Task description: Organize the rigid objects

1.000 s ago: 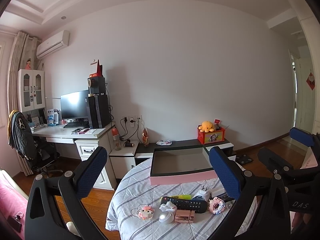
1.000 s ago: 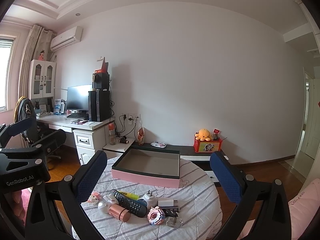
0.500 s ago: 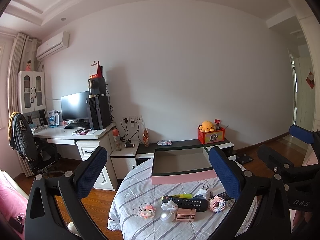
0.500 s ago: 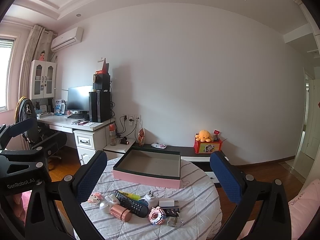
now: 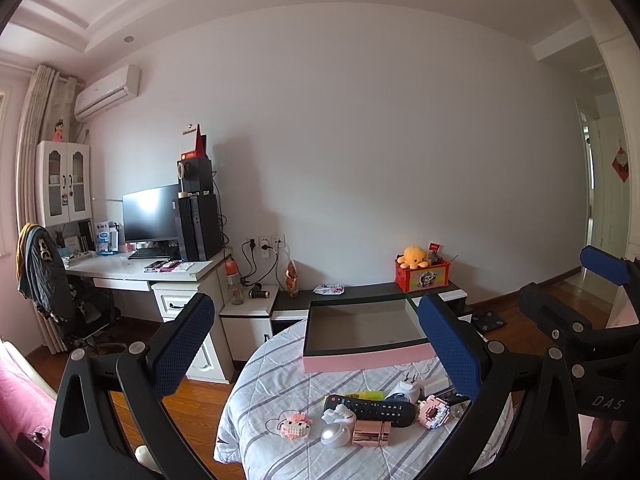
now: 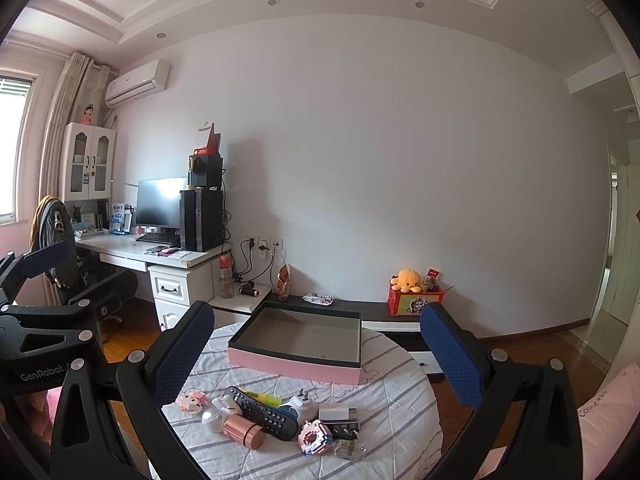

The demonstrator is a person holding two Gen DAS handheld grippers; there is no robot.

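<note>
White-walled bedroom (image 6: 400, 160), wooden floor (image 6: 540, 352), white desk (image 6: 132, 250), curtained window (image 6: 12, 148) at left.

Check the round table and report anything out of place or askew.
The pink box sits empty at the far side, while the small items lie in a loose heap at the near edge: the black remote lies slanted across a yellow item, with the rose-gold cylinder tipped on its side against it. Nothing looks spilled or broken.

Open air above table (image 6: 400, 408); clutter (image 6: 264, 416) before pink box (image 6: 296, 362).
</note>
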